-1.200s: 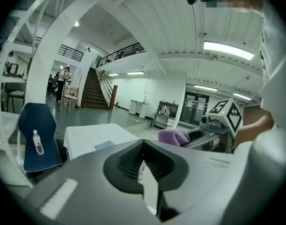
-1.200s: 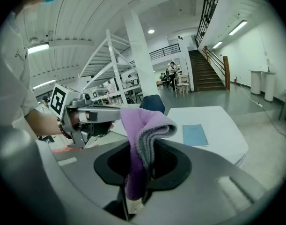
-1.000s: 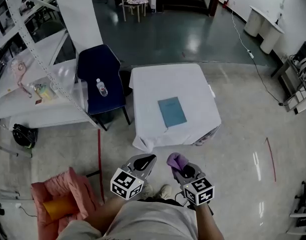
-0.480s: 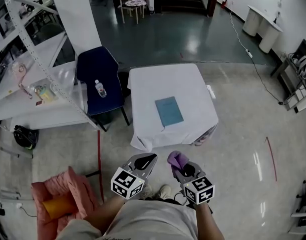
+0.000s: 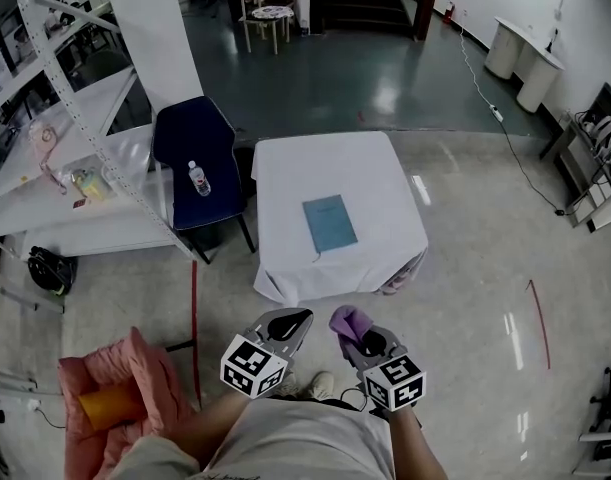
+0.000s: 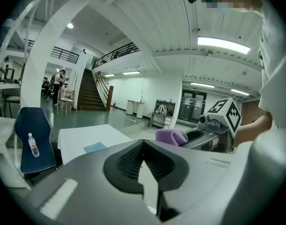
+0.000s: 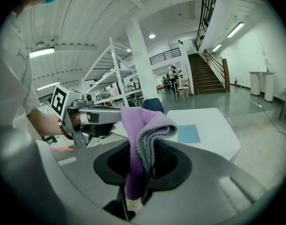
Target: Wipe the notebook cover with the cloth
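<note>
Purple cloth [image 7: 133, 125] is clamped in my right gripper [image 5: 357, 336], its lower end hidden between the jaws. My left gripper [image 5: 295, 319] is closed and empty. The blue notebook [image 5: 329, 223] lies well ahead on the white table [image 5: 285, 183], its cover detail too small to make out.

Cloth [image 7: 142, 139]: lower end swallowed between the jaws of the right gripper [image 7: 135, 172], out of sight.
Notebook [image 5: 329, 222]: too small here for any cover detail.
Bottle [image 5: 197, 178]: label unreadable.
Right forearm [image 5: 417, 446]: cut off at the head view's bottom edge.
Figures by the stairs [image 7: 173, 74]: too small to make out.
</note>
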`<state>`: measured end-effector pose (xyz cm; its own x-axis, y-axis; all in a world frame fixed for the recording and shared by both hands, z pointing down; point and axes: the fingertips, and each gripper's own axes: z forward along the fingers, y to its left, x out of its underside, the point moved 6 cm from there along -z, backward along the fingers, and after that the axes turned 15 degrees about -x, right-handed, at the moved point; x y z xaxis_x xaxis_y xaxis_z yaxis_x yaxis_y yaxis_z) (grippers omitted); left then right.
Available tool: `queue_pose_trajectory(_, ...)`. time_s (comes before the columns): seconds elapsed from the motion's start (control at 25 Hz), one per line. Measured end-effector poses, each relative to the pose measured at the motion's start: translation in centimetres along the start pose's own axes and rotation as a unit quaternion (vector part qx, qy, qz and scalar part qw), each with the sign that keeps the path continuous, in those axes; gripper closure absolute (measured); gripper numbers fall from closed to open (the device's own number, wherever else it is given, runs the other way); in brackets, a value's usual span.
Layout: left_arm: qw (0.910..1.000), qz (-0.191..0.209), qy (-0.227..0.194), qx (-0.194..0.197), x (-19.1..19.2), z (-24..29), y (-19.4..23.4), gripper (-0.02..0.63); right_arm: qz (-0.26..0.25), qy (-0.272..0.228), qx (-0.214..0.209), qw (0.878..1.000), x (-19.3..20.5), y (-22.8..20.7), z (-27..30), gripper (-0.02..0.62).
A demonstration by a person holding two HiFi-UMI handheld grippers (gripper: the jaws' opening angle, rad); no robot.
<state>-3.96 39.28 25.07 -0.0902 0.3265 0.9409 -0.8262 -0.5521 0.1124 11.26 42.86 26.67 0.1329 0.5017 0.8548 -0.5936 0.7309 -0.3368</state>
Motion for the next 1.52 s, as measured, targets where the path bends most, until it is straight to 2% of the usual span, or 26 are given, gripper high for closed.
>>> queue_pose_trajectory(0.44,0.9997,-0.001,-0.002,-0.025,0.8,-1.0,-3.6,0.606,-0.007,0.001,-0.018,1.0,1.7,-0.3,-3.2,0.488)
queue_pose_trajectory(0.76,0.9995,-0.002,-0.007,-0.031,0.7,-0.4,-3.5,0.606,-0.008,0.005,-0.025,1.0,2.0,-1.0,-3.1,0.488)
queue_pose_trajectory(1.12,0.9989,-0.011,-0.007,-0.045,0.5,2.3,-0.7,0.606,-0.01,0.006,-0.028,1.0,0.5,-4.3,-0.7,0.488)
queue_pose_trajectory(1.52,0.9991,-0.017,-0.015,-0.036,-2.1,9.6,4.5,0.606,-0.012,0.019,-0.022,1.0,-3.1,-10.2,3.7,0.488)
